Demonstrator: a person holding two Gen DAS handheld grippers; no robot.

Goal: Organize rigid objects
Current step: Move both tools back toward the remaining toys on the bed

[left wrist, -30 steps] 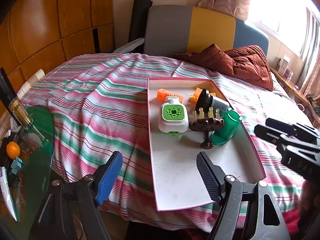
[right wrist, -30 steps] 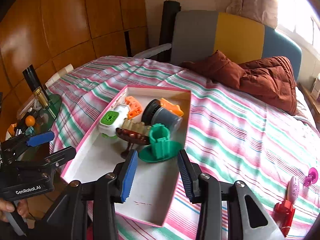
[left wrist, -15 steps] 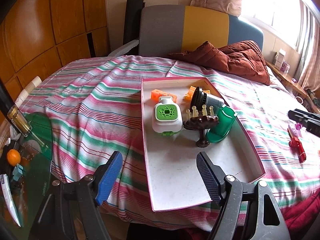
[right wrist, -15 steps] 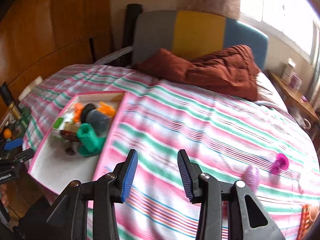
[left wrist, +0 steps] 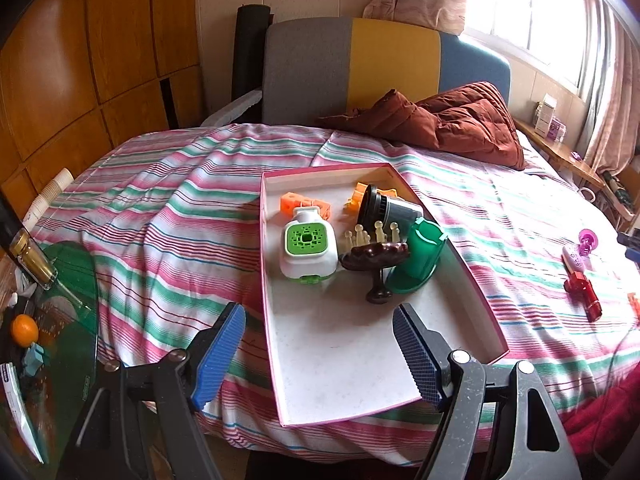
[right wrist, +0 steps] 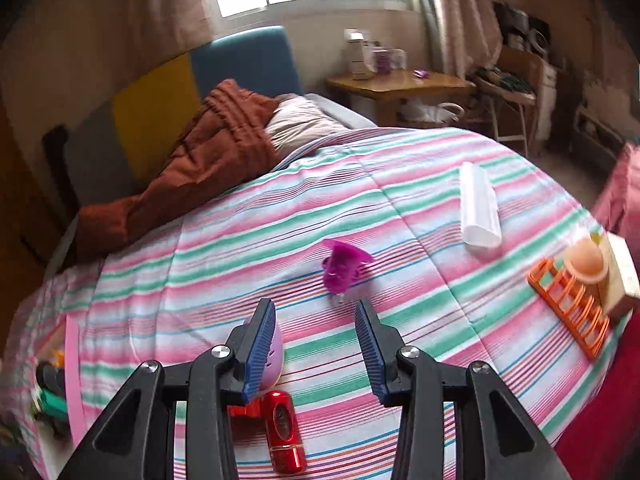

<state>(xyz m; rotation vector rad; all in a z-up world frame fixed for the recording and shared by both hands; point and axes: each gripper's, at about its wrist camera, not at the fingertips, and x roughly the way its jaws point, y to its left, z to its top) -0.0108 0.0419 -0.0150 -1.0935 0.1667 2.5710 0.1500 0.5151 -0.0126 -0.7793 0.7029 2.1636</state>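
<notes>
**Right wrist view: lining up on the purple toy**

Right wrist view first: my right gripper [right wrist: 316,354] has its fingers [right wrist: 262,350] partly apart with nothing between them; only striped bedspread [right wrist: 400,208] shows in the gap. The left finger's pad hides part of a pale pink piece [right wrist: 275,356], whether it touches I cannot tell, and a red toy [right wrist: 285,432] lies just below it. The purple toy [right wrist: 342,266] sits just beyond the fingertips, a little right of centre.

I judge the next pick is that purple toy. To do it well I would push forward, centre the gap on its body, widen a bit if it looks broad, and close on the solid part, not the thin flap.

Farther right lie a white tube [right wrist: 478,208] and an orange rack [right wrist: 568,308].

In the left wrist view, my left gripper [left wrist: 318,354] holds nothing, fingers wide apart over the near end of the pink tray [left wrist: 476,284], where sorted items crowd the far half.
</notes>
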